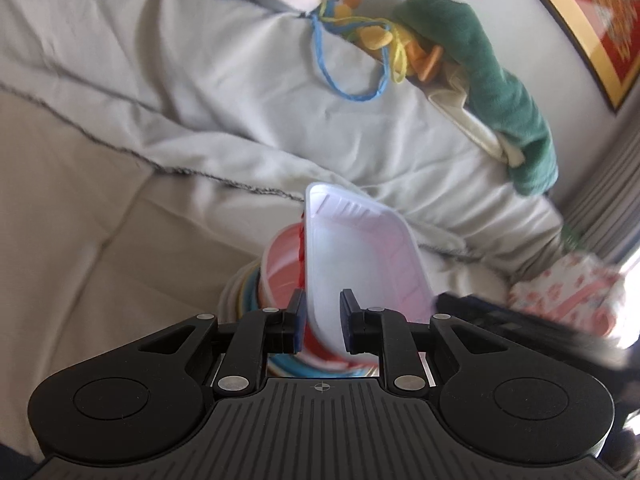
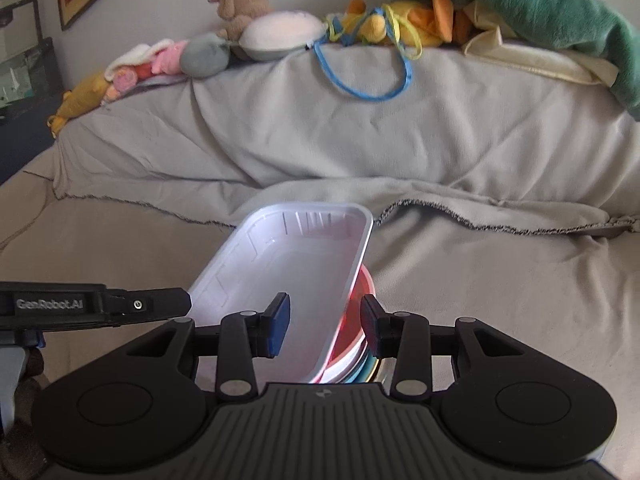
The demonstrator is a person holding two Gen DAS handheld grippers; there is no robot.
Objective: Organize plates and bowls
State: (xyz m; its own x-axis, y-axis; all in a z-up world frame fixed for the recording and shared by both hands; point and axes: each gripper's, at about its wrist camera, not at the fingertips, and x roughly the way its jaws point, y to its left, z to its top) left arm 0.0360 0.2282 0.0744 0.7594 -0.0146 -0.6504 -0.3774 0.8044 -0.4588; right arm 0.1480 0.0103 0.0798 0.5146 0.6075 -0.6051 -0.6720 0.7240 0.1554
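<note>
A white rectangular plastic tray (image 1: 360, 256) is tilted over a stack of red, white and blue plates and bowls (image 1: 280, 268) on the beige bed. My left gripper (image 1: 323, 322) is shut on the tray's near edge. In the right wrist view the same tray (image 2: 296, 280) leans over the stack (image 2: 356, 344). My right gripper (image 2: 325, 325) is open, its pads on either side of the tray's right rim, not pressing it. The left gripper's body (image 2: 96, 306) shows at the left of that view.
A grey blanket (image 2: 360, 128) is bunched across the bed behind the stack. Stuffed toys (image 2: 256, 28), a green plush (image 2: 552, 4) and a blue cord (image 2: 360, 80) lie along the back. A framed picture (image 1: 596, 20) hangs on the wall.
</note>
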